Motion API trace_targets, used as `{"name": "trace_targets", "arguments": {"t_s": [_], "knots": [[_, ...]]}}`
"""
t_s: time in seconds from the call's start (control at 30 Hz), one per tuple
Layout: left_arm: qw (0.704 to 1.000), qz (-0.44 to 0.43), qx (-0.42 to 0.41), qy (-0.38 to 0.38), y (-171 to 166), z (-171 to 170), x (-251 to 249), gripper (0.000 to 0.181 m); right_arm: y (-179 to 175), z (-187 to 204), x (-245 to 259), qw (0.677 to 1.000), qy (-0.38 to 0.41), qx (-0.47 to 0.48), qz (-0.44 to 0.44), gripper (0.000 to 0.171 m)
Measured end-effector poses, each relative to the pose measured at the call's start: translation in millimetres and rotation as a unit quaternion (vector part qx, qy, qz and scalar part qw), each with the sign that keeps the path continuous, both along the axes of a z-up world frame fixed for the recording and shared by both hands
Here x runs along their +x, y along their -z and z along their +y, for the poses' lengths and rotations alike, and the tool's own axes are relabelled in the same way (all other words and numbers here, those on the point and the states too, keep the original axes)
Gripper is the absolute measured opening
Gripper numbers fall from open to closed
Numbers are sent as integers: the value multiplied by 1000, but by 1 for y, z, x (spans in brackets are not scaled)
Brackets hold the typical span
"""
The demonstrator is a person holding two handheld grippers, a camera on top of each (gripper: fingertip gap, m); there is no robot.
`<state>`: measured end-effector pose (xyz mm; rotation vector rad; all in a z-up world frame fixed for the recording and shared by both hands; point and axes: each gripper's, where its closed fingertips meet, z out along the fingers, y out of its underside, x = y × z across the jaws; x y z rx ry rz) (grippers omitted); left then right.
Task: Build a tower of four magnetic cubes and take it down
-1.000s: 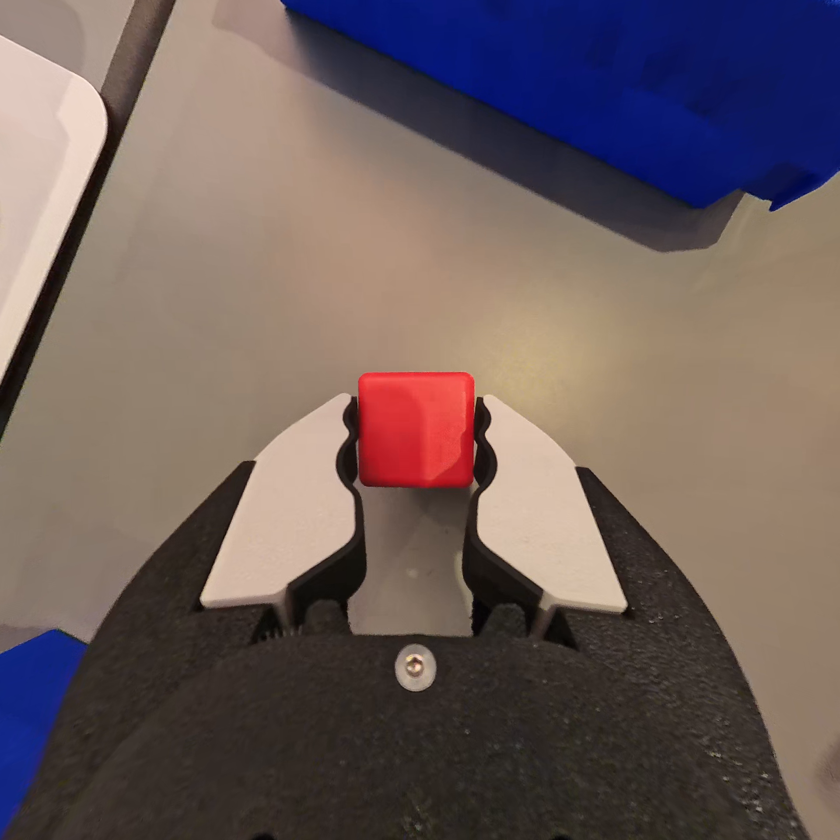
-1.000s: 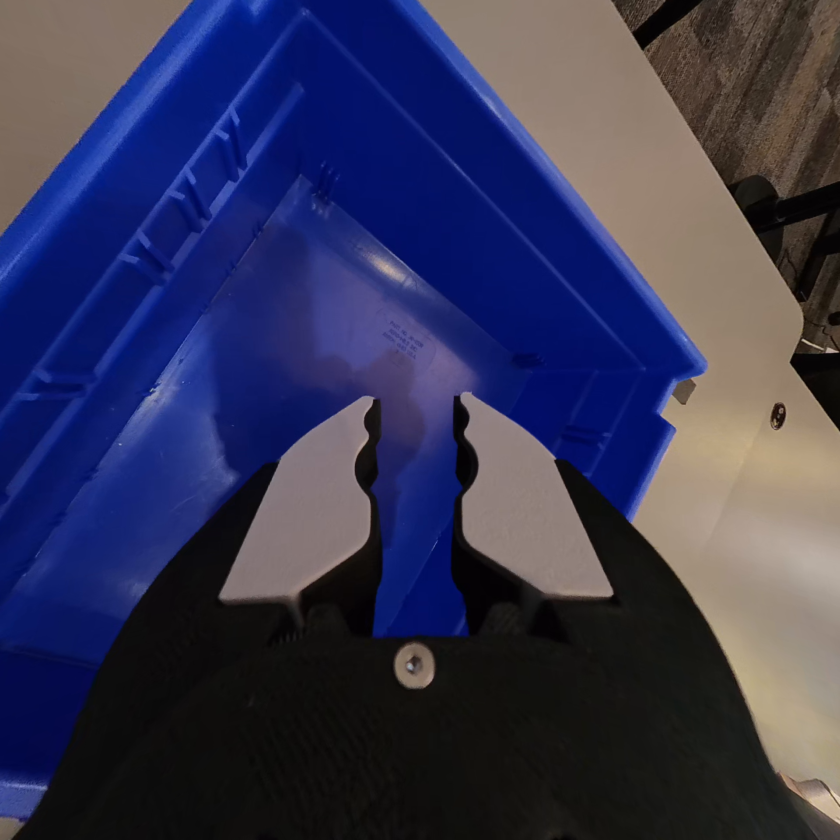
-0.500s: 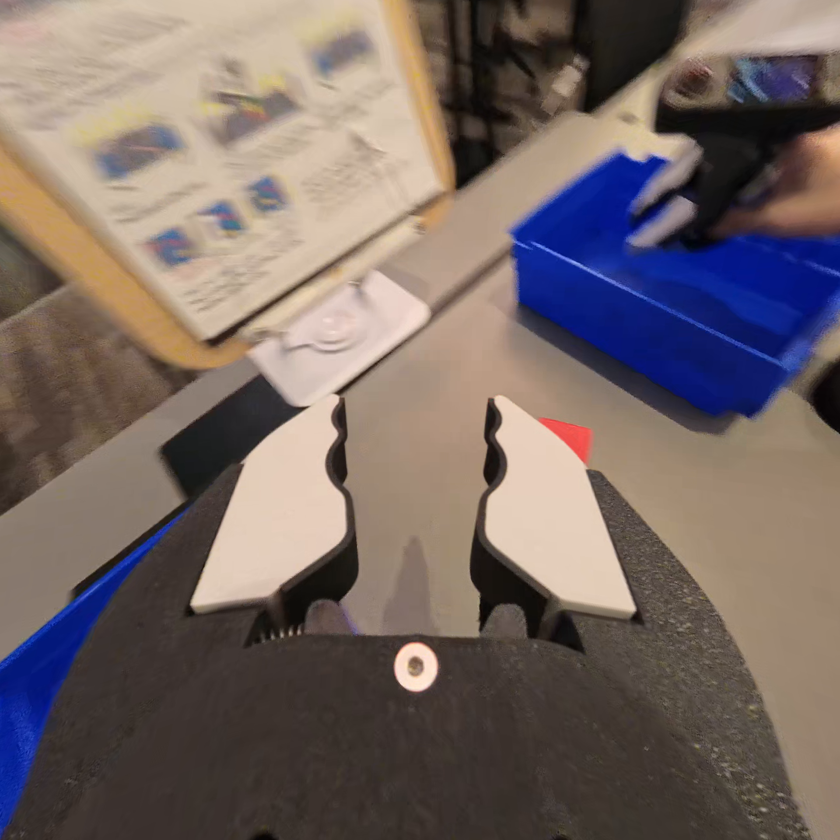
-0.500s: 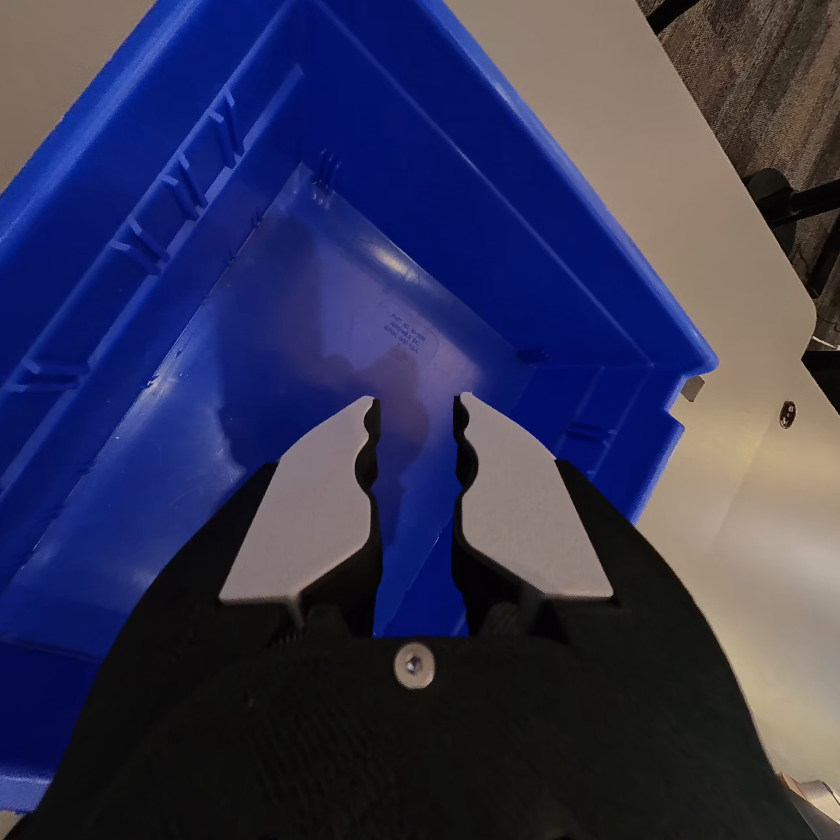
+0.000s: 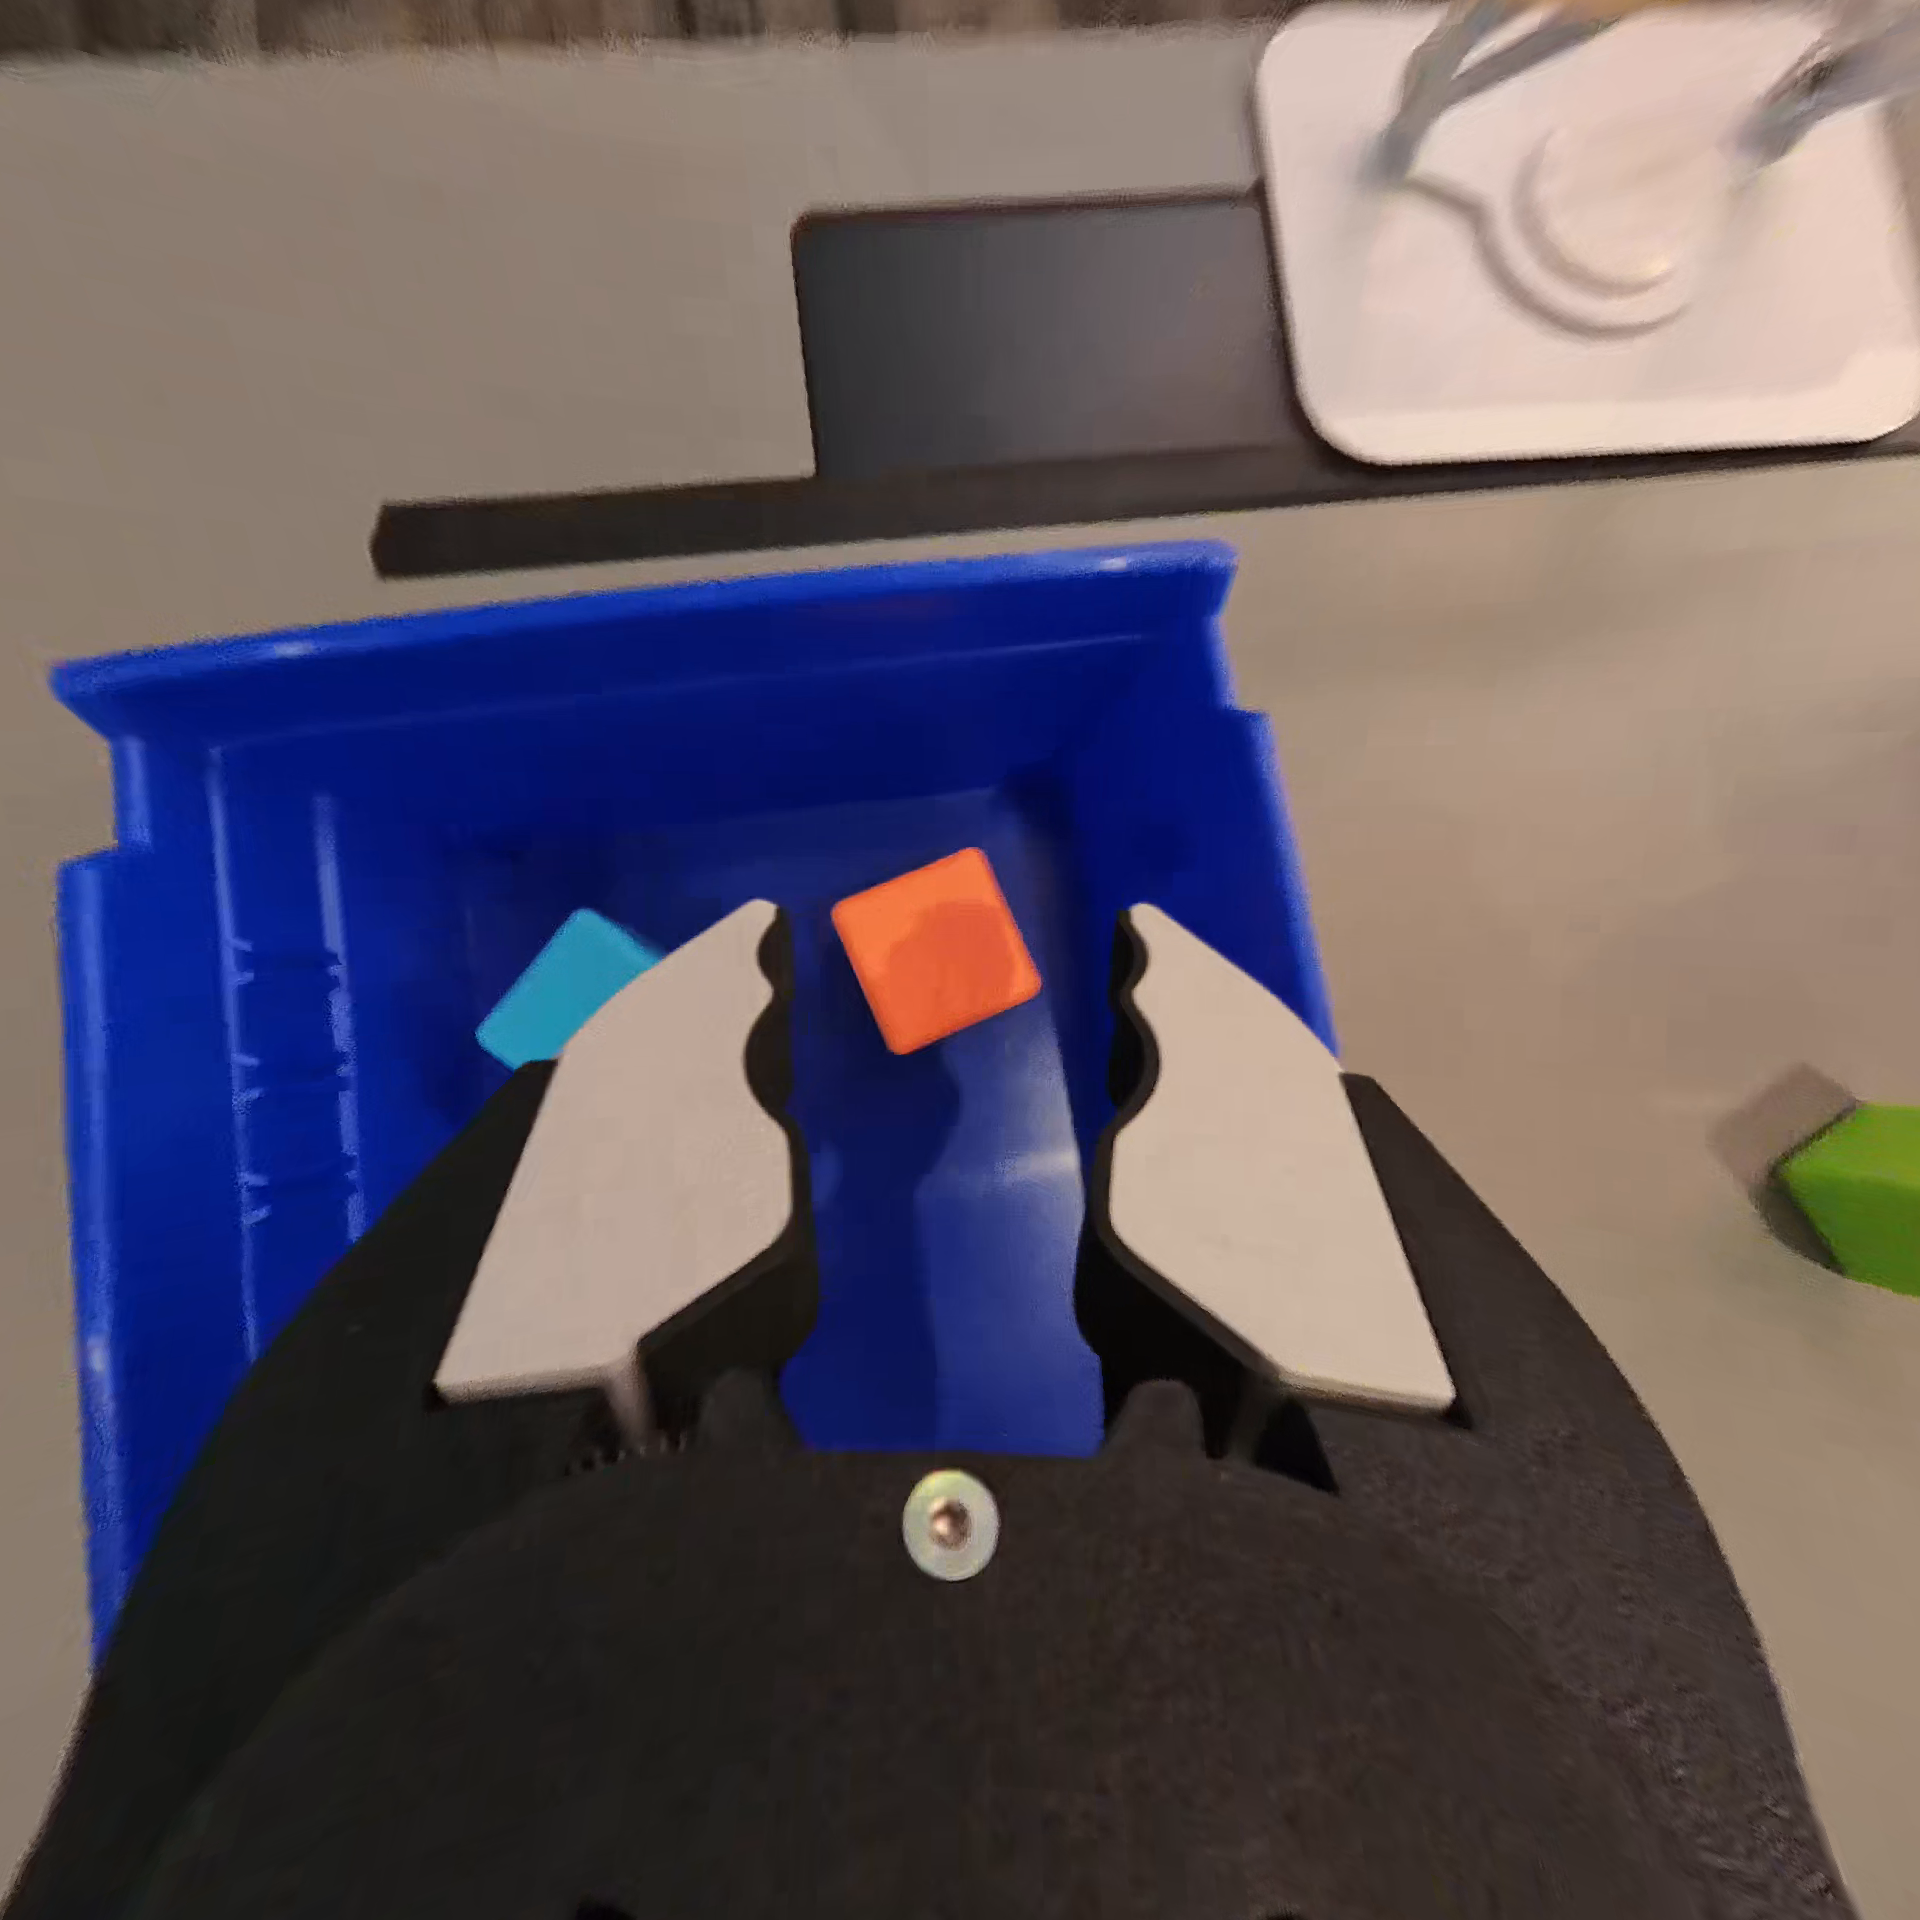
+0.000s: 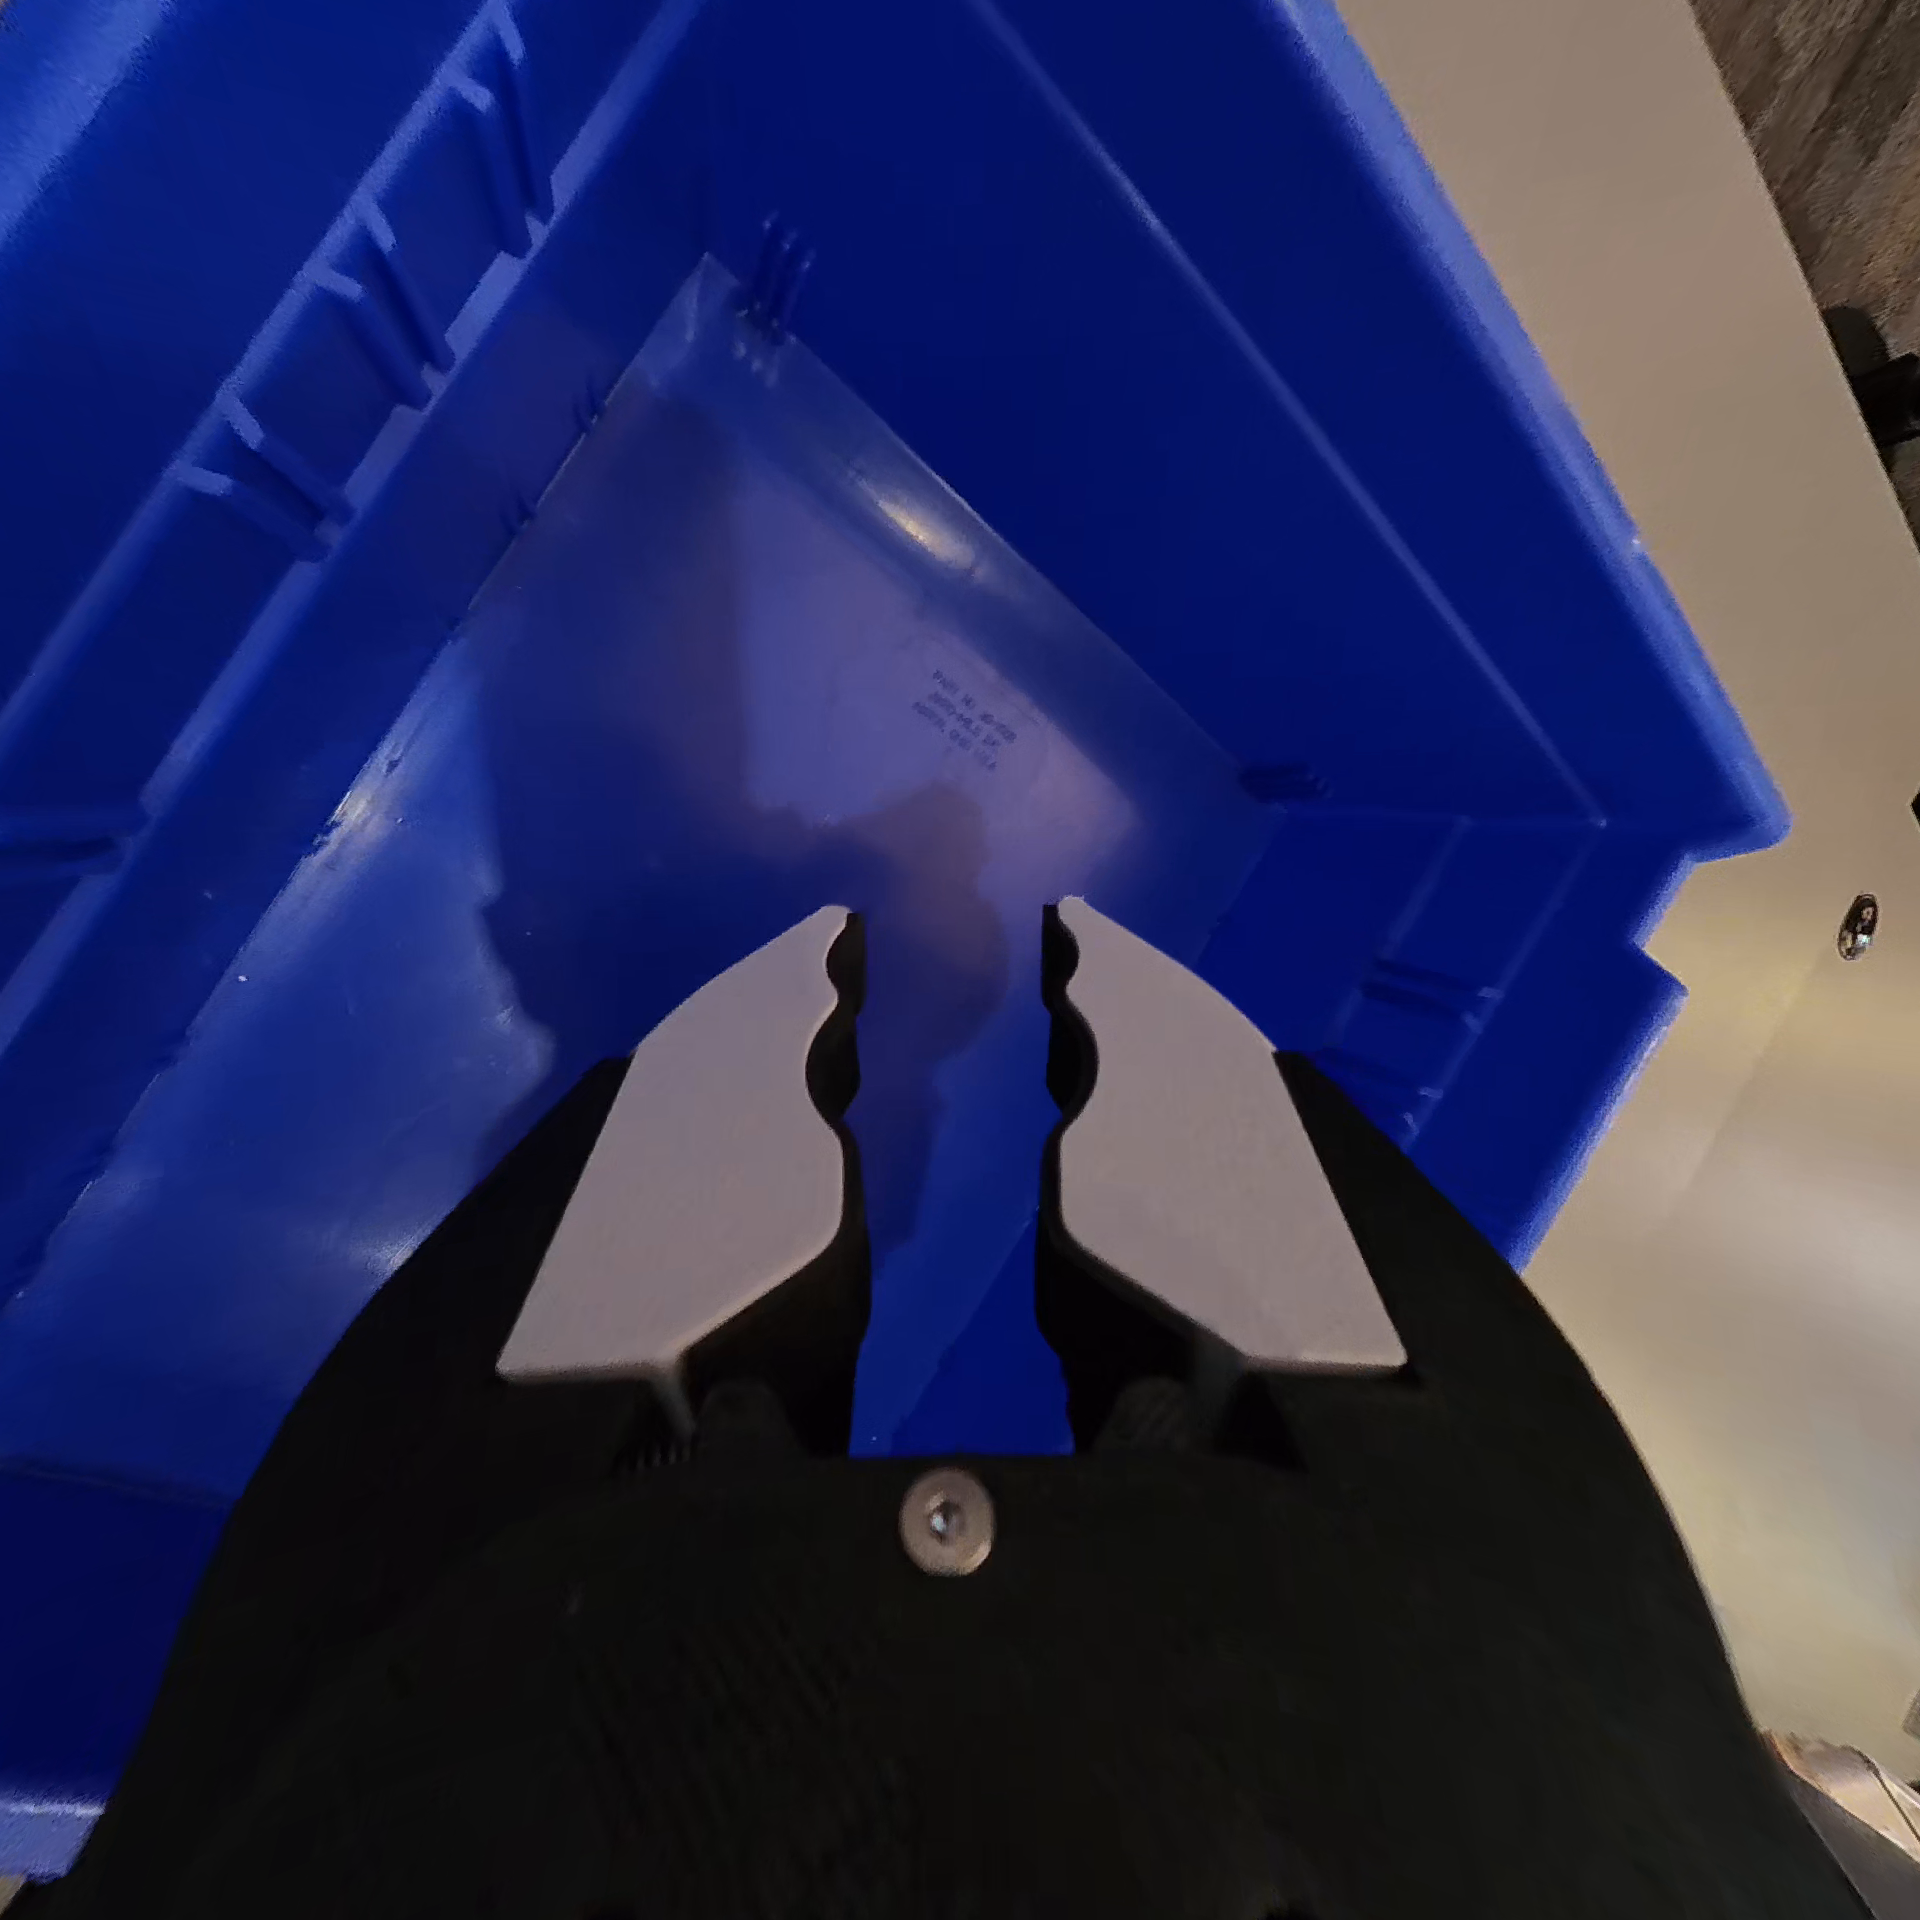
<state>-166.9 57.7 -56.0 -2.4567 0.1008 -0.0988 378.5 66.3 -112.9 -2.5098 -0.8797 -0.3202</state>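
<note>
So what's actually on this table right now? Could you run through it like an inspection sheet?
Surface: grey table, with a black strip across it.
Job's things: orange cube and light-blue cube in a blue bin; green cube on the table beside it.
Clutter: white stand base; second blue bin, no cubes seen in it.
Grippers: left gripper open above the orange cube; right gripper open, holding nothing.
Cables: nothing seen.
Surroundings: carpet beyond the table edge.
</note>
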Motion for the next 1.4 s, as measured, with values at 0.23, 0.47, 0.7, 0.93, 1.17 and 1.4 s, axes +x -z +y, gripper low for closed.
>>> {"name": "trace_targets", "arguments": {"t_s": [0.23,0.47,0.7,0.93,1.17,1.4], "knots": [[991,73,-111,-21,58,1,-4,68,5,-2,-1,1000,-2,-11,-4,36],[983,126,-132,-24,78,5,-12,59,3,-3,-2,1000,-3,-12,1,35],[981,114,-159,-4,80,-5,-17,52,6,-5,-3,1000,-6,-20,-1,35],[995,67,-70,11,9,-15,-21,52,10,-6,-3,1000,-7,-28,-8,35],[970,-52,152,184,-124,-56,79,51,14,-6,-3,999,-8,-34,-15,35],[892,-28,178,416,-111,-97,233,51,15,-7,-5,999,-13,-37,-20,35]]}}
